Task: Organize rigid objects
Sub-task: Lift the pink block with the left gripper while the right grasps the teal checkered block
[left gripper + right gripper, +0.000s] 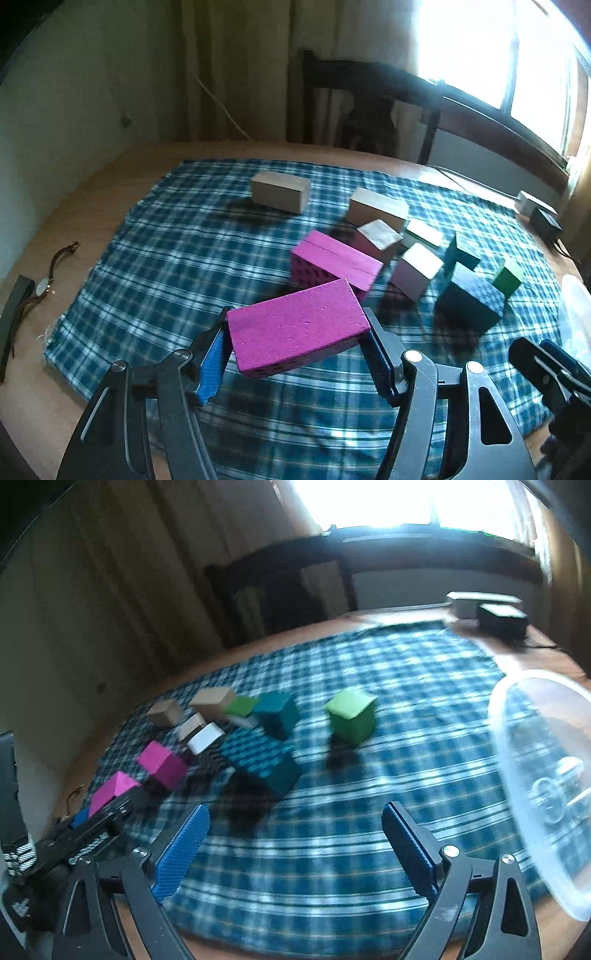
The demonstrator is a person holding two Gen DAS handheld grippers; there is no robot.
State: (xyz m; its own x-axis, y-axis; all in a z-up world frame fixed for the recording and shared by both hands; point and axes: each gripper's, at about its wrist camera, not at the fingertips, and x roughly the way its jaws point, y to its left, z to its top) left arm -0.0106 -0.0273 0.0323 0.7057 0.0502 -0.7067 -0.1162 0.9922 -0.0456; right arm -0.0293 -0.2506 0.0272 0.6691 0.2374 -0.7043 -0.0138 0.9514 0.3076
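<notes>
My left gripper [295, 350] is shut on a magenta block [297, 330] and holds it just above the plaid cloth [155, 258]. Beyond it lie a second magenta block [336, 260], two beige blocks [280, 192], pale pink blocks [415, 275], dark teal blocks [471, 301] and a green cube [511, 277]. My right gripper [295, 845] is open and empty over the cloth [369, 830]. In the right wrist view a green cube [352, 714] and a teal block [262, 760] lie ahead, and the held magenta block [110, 790] shows at the left.
A clear plastic container [543, 786] stands at the right edge. A watch [44, 284] lies on the bare wooden table at the left. A white box [476, 603] and a black box [502, 622] sit at the back right. A dark chair [369, 103] stands behind the table.
</notes>
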